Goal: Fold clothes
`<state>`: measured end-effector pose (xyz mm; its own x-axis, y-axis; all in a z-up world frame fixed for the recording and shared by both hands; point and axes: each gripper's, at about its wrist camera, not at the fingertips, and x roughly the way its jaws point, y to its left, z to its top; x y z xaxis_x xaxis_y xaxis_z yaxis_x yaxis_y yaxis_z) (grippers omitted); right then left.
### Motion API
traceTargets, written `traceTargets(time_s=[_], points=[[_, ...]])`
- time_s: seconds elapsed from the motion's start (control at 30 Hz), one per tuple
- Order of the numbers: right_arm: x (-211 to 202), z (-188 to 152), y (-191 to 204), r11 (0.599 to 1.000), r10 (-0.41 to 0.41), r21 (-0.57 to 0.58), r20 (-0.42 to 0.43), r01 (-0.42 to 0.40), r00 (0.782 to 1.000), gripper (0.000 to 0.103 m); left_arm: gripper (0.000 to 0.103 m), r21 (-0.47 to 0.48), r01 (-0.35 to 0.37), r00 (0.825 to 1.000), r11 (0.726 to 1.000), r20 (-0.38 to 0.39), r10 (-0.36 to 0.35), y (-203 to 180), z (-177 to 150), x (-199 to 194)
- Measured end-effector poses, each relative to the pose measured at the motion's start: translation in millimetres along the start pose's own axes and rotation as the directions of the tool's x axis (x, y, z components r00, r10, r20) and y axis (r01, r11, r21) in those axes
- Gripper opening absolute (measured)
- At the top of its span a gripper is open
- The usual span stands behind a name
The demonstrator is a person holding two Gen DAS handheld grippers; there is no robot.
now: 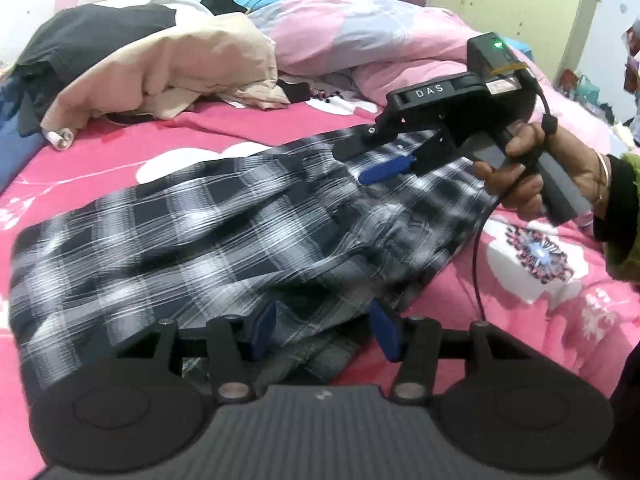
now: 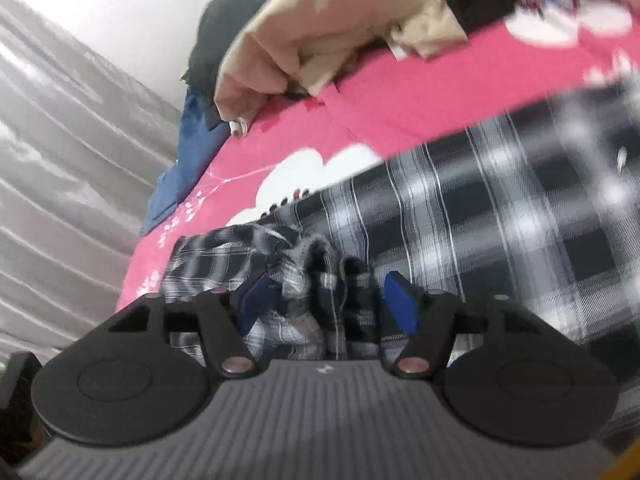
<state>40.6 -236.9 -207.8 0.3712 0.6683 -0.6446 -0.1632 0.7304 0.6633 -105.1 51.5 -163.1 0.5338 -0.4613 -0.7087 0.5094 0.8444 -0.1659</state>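
A black-and-white plaid garment (image 1: 192, 236) lies spread across the pink bedsheet (image 1: 532, 312). My left gripper (image 1: 324, 332) is at its near edge, jaws half apart, with a thick bunch of the plaid filling the gap between the blue pads (image 1: 386, 334). A hand holds my right gripper (image 1: 372, 160) over the garment's far right part. In the right wrist view the right gripper (image 2: 328, 304) stands open, and crumpled plaid garment (image 2: 500, 220) sits loose between its fingers.
A beige garment (image 1: 168, 68) and a black one (image 1: 80, 36) are heaped at the back left of the bed. A pink duvet (image 1: 360, 36) is bunched behind. Blue cloth (image 2: 188, 152) hangs at the bed's edge beside a grey curtain (image 2: 60, 160).
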Motion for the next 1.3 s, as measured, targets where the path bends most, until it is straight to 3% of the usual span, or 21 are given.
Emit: traceTargets(time_s=[0.1,0.2,0.33,0.37,0.43,0.47,0.6,0.8,1.03,1.3], points=[[19,0,-2,1.0,-0.007,0.024,-0.102,0.01,0.995,0.072,0.053,0.036,-0.058,0.998,0.998,-0.02,0.059,4,-8,-16],[29,-6,13,0.997,-0.036,-0.075,-0.171,0.024,0.985,0.073,0.053,0.047,-0.145,0.988,0.988,-0.043,0.147,15,-18,-37],[39,-10,28,0.983,-0.082,-0.181,-0.209,0.044,0.974,0.071,0.053,-0.032,-0.29,0.954,0.957,-0.083,0.287,42,-31,-63],[40,-10,32,0.978,-0.091,-0.204,-0.21,0.048,0.974,0.068,0.053,-0.069,-0.325,0.943,0.943,-0.094,0.318,51,-34,-67],[42,-12,39,0.964,-0.122,-0.257,-0.205,0.067,0.971,0.027,0.053,-0.142,-0.379,0.924,0.915,-0.111,0.365,68,-37,-72],[42,-12,42,0.958,-0.132,-0.277,-0.203,0.072,0.97,0.024,0.053,-0.175,-0.394,0.918,0.902,-0.116,0.379,76,-37,-73],[25,-8,57,0.94,-0.13,-0.333,-0.134,0.079,0.982,0.017,0.053,-0.227,-0.376,0.926,0.898,-0.113,0.36,93,-32,-70],[-16,15,55,0.921,-0.175,-0.357,-0.018,0.158,0.984,0.016,0.053,-0.268,-0.28,0.96,0.922,-0.102,0.262,97,-15,-47],[-67,42,-1,0.91,-0.307,-0.265,0.083,0.318,0.948,0.016,0.054,-0.2,-0.178,0.979,0.963,-0.131,0.154,71,5,-3],[-110,52,-49,0.889,-0.388,-0.205,0.138,0.409,0.911,0.016,0.054,-0.128,-0.117,0.984,0.985,-0.148,0.098,44,27,22]])
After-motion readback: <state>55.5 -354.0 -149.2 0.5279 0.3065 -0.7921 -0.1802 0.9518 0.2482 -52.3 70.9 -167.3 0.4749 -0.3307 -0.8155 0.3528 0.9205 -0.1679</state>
